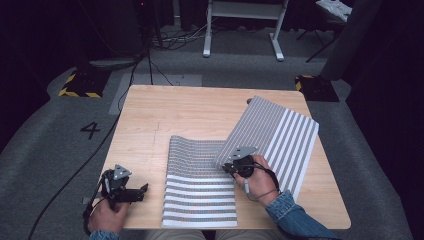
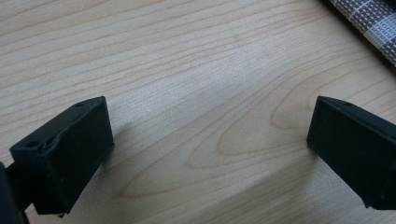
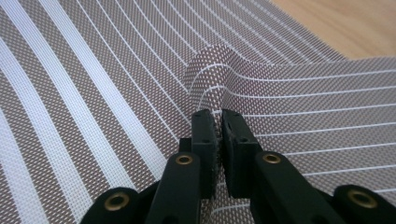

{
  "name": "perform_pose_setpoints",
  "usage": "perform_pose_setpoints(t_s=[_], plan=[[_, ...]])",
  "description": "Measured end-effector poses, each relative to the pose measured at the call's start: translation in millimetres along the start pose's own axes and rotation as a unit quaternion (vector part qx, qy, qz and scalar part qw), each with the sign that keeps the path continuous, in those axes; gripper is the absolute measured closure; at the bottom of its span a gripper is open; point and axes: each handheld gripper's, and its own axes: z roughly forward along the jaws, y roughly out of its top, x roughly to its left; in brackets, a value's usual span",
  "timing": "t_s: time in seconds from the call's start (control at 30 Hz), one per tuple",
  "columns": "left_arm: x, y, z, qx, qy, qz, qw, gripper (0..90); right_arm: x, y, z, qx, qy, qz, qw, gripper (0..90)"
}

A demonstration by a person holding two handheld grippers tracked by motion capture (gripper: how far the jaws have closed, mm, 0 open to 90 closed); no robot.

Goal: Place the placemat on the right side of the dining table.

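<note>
Striped woven placemat [image 1: 200,190] spread across the counter [image 1: 150,120], near part flat against the near edge, right part lifted and folded back toward the far right corner, reaching past the right edge.

Right hand-held gripper [image 1: 235,166] clamped on an edge of the placemat near the middle of the counter. In the right gripper view, jaws of the right hand-held gripper [image 3: 218,122] pressed together on a pinched ridge of the weave [image 3: 210,70], cloth bulging into a small hump just beyond the tips. Grip taken on the edge rather than the middle, probably so that the sheet peels over as one panel instead of bunching. Lifted panel held taut and tilted, underside facing the near right corner, wide white stripes showing there.

Left hand-held gripper [image 1: 134,192] parked low near the near left corner, just beside the left edge of the placemat, apart from it. In the left gripper view, jaws spread wide with bare wood between them and nothing held [image 2: 205,154]; corner of the weave [image 2: 369,18] visible at upper right. Likely kept clear so the fold runs unhindered, yet near enough to pin the flat part if it slides.

Fold judged partly made; flat part not yet covered.
</note>
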Motion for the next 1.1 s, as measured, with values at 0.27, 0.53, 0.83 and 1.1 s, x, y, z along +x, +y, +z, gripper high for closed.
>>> perform_pose_setpoints(t_s=[0.27,0.53,0.83,1.1], plan=[[0.2,0.2,0.1,0.0,0.0,0.0,1.0,0.4,6.4,1.2,-31.9,-0.024,0.013,-0.015,0.9995,85.0],[0.2,0.3,0.5,-0.001,-0.001,0.0,1.0,0.4,15.0,-22.9,-56.7,-0.028,0.038,-0.011,0.9988,84.2],[0.3,0.5,0.5,0.0,0.0,0.001,1.0,0.4,17.1,-60.1,-85.6,-0.019,0.033,0.005,0.9992,90.0],[0.4,0.9,0.7,-0.001,0.001,-0.002,1.0,0.4,15.4,-67.0,-77.8,-0.044,0.04,0.05,0.997,57.5]])
